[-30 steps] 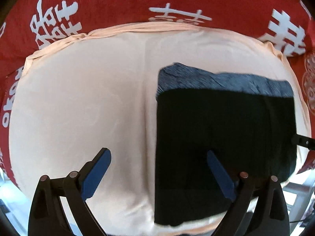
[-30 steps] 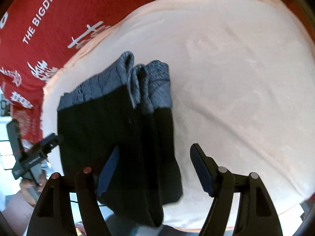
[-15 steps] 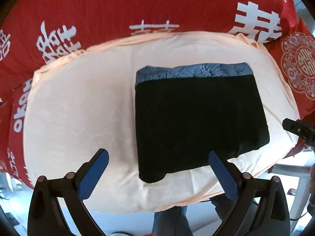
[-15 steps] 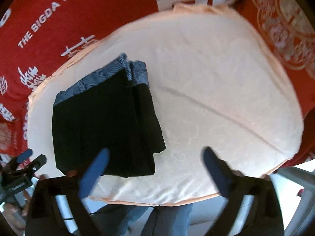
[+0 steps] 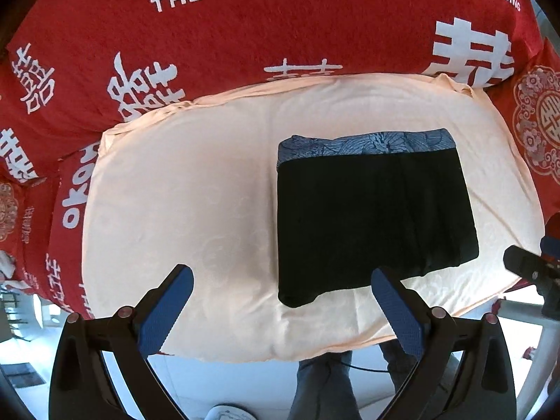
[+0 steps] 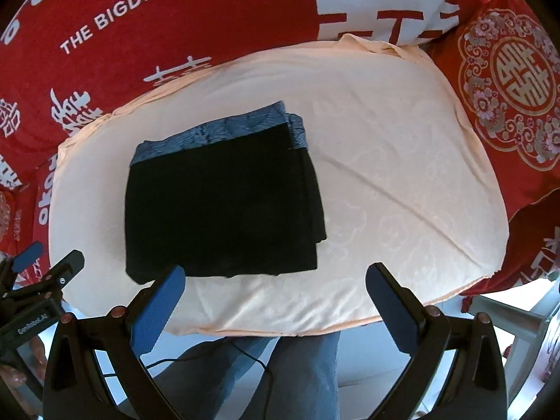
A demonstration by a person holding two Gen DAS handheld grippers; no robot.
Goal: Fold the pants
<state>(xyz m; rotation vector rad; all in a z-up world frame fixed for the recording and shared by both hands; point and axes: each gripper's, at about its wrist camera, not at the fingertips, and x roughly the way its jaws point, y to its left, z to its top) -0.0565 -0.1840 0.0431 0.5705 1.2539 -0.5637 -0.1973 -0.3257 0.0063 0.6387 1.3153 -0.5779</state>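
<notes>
1. Covering everything at the back, a red cloth [image 5: 245, 45] printed with white characters and "THE BIGDAY" lies under and behind the work area.
2. A peach sheet [image 5: 182, 203] lies on top of it and forms the pale surface that both cameras look down on.
3. The pants [image 5: 371, 217], black with a blue patterned waistband along the far edge, lie folded into a compact rectangle flat on the peach sheet; no finger touches them.
4. The person's legs [image 6: 280, 367] in blue jeans show below the near edge of the sheet.
5. The left gripper [image 5: 281, 280] hangs above the sheet, jaws spread wide, nothing between them.
6. The right gripper [image 6: 276, 278] likewise stands fully apart and empty, clear of the cloth.
</notes>
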